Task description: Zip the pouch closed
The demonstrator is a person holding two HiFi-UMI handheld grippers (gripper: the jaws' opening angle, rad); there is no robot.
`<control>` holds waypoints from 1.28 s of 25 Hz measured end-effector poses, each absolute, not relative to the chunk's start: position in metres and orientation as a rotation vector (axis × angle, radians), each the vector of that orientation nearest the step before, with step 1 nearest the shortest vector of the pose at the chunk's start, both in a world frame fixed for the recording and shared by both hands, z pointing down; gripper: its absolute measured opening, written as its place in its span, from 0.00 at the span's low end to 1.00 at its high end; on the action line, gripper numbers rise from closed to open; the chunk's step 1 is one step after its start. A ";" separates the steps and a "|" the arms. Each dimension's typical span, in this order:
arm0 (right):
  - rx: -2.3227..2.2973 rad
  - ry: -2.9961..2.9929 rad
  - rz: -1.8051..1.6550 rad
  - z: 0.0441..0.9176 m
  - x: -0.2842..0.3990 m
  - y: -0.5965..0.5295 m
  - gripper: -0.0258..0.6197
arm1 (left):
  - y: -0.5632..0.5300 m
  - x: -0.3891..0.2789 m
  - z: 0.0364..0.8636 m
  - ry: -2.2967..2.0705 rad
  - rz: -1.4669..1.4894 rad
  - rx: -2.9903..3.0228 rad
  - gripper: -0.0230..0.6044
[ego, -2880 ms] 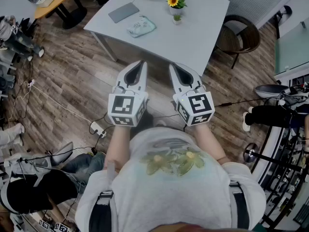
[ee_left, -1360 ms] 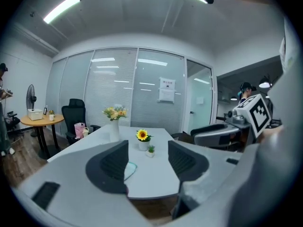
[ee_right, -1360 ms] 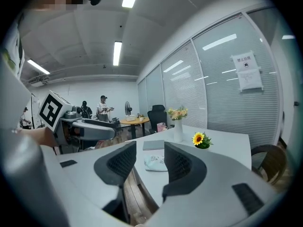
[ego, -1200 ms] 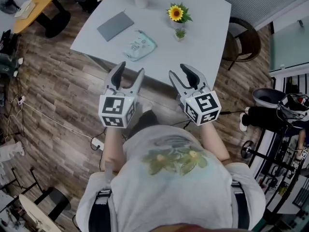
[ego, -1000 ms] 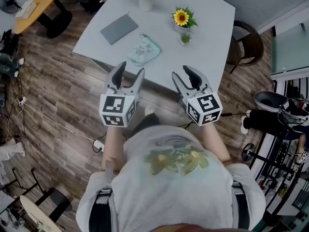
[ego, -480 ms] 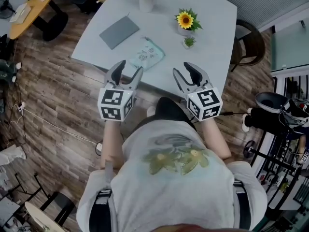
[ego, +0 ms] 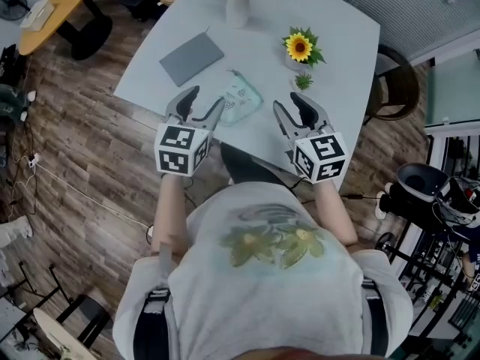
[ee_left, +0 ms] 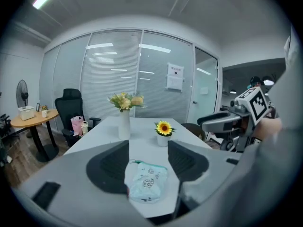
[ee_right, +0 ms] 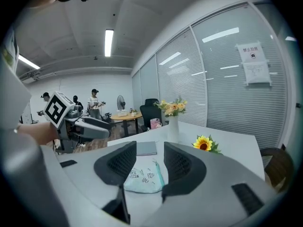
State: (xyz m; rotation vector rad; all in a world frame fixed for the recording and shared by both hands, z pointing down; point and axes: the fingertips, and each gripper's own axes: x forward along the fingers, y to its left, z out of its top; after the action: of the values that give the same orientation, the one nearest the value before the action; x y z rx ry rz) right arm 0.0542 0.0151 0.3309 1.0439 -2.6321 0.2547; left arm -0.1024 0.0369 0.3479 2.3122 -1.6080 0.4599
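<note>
**Asker:** Where is the thing to be zipped?

**Me:** The pale mint-green fabric pouch (ego: 240, 100) with small dark prints lies flat on the white table (ego: 330, 66), close to the table's near edge. It is at my 12 o'clock. It sits between my two tools and slightly beyond their tips, and it touches neither.

**Asker:** What are the tools doing?

**Me:** My left gripper (ego: 204, 100) has its jaws spread apart and holds nothing. In the left gripper view the pouch (ee_left: 146, 181) shows through the gap, resting on the table beyond. My right gripper (ego: 291, 105) is likewise wide apart and empty, and its view frames the pouch (ee_right: 144, 178) the same way.

**Asker:** Which way does it lie from each tool?

**Me:** From the left gripper it lies at about 1 o'clock, and from the right gripper at about 11 o'clock. The left tips look the nearer of the two, just beside the pouch, though not by much.

**Asker:** And its line?

**Me:** In the right gripper view the teal zip (ee_right: 159, 174) runs along the pouch's right-hand edge, pointing away from that tool toward its 12 o'clock. I cannot tell where the slider sits. I judge the coming pull must follow that edge, with the left gripper pinning the fabric.
</note>
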 end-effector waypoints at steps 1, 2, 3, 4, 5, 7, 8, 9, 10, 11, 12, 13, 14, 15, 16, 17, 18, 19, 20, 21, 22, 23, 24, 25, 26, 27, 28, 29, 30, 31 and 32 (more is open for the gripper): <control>1.051 -2.630 0.263 0.333 0.053 0.007 0.31 | 0.029 -0.102 0.350 -1.592 0.478 2.321 0.42; 1.058 -2.628 0.272 0.334 0.052 -0.002 0.31 | 0.020 -0.102 0.352 -1.573 0.503 2.334 0.42; 1.062 -2.627 0.281 0.335 0.049 -0.010 0.31 | 0.012 -0.103 0.355 -1.553 0.534 2.347 0.42; 1.064 -2.626 0.292 0.337 0.047 -0.019 0.31 | 0.004 -0.103 0.358 -1.532 0.570 2.359 0.42; 1.064 -2.623 0.305 0.340 0.044 -0.027 0.31 | -0.005 -0.104 0.363 -1.513 0.608 2.367 0.42; 1.065 -2.610 0.334 0.350 0.042 -0.042 0.31 | -0.023 -0.103 0.375 -1.470 0.675 2.376 0.42; 1.069 -2.600 0.346 0.355 0.042 -0.050 0.31 | -0.031 -0.102 0.381 -1.449 0.698 2.379 0.42; 1.076 -2.592 0.355 0.359 0.041 -0.057 0.31 | -0.040 -0.102 0.386 -1.430 0.715 2.381 0.42; 1.082 -2.585 0.363 0.363 0.039 -0.065 0.31 | -0.048 -0.104 0.391 -1.413 0.729 2.381 0.42; 1.084 -2.579 0.372 0.367 0.035 -0.072 0.31 | -0.055 -0.105 0.396 -1.397 0.742 2.379 0.42; 1.083 -2.573 0.384 0.372 0.032 -0.078 0.31 | -0.063 -0.106 0.403 -1.380 0.757 2.375 0.42; 1.078 -2.566 0.396 0.377 0.030 -0.084 0.31 | -0.070 -0.107 0.410 -1.362 0.771 2.370 0.42; 1.072 -2.559 0.407 0.383 0.027 -0.089 0.31 | -0.076 -0.107 0.418 -1.342 0.786 2.366 0.42; 1.065 -2.551 0.418 0.388 0.025 -0.094 0.31 | -0.083 -0.106 0.425 -1.321 0.801 2.363 0.42; 1.056 -2.541 0.430 0.394 0.023 -0.098 0.31 | -0.089 -0.105 0.433 -1.297 0.817 2.359 0.42; 1.047 -2.530 0.442 0.400 0.021 -0.102 0.31 | -0.095 -0.104 0.441 -1.271 0.835 2.356 0.42; 1.039 -2.518 0.454 0.405 0.019 -0.105 0.31 | -0.100 -0.103 0.450 -1.243 0.853 2.351 0.42; 1.032 -2.507 0.466 0.411 0.017 -0.108 0.31 | -0.105 -0.102 0.459 -1.214 0.870 2.346 0.42; 1.024 -2.499 0.476 0.416 0.015 -0.111 0.31 | -0.110 -0.101 0.468 -1.186 0.884 2.341 0.42; 1.017 -2.492 0.486 0.421 0.014 -0.116 0.31 | -0.116 -0.100 0.477 -1.161 0.897 2.335 0.42; 1.011 -2.487 0.494 0.425 0.012 -0.120 0.31 | -0.121 -0.099 0.485 -1.135 0.913 2.330 0.42; 1.005 -2.482 0.502 0.429 0.010 -0.123 0.31 | -0.126 -0.097 0.495 -1.105 0.938 2.327 0.42; 1.000 -2.478 0.509 0.433 0.008 -0.126 0.31 | -0.128 -0.096 0.504 -1.070 0.973 2.325 0.42; 0.996 -2.475 0.516 0.437 0.006 -0.129 0.31 | -0.130 -0.094 0.515 -1.032 1.019 2.324 0.42; 0.991 -2.473 0.523 0.440 0.004 -0.131 0.31 | -0.131 -0.093 0.525 -0.995 1.072 2.324 0.42; 0.986 -2.470 0.530 0.443 0.003 -0.133 0.31 | -0.131 -0.092 0.535 -0.960 1.125 2.324 0.42; 0.981 -2.466 0.536 0.447 0.001 -0.135 0.31 | -0.132 -0.092 0.543 -0.929 1.172 2.323 0.42; 0.975 -2.462 0.540 0.450 0.000 -0.137 0.31 | -0.134 -0.092 0.551 -0.901 1.207 2.321 0.42; 0.970 -2.459 0.544 0.454 -0.001 -0.138 0.31 | -0.135 -0.091 0.558 -0.877 1.234 2.317 0.42; 0.965 -2.455 0.548 0.457 -0.003 -0.140 0.31 | -0.136 -0.092 0.564 -0.856 1.258 2.312 0.42; 0.960 -2.450 0.553 0.460 -0.003 -0.141 0.31 | -0.137 -0.092 0.570 -0.837 1.286 2.306 0.42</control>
State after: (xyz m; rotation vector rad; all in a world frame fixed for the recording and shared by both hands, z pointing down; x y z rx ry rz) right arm -0.0034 -0.1410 0.4602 0.9596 -2.4505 0.5525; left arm -0.0920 -0.1368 0.5701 2.3058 -0.8371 1.2859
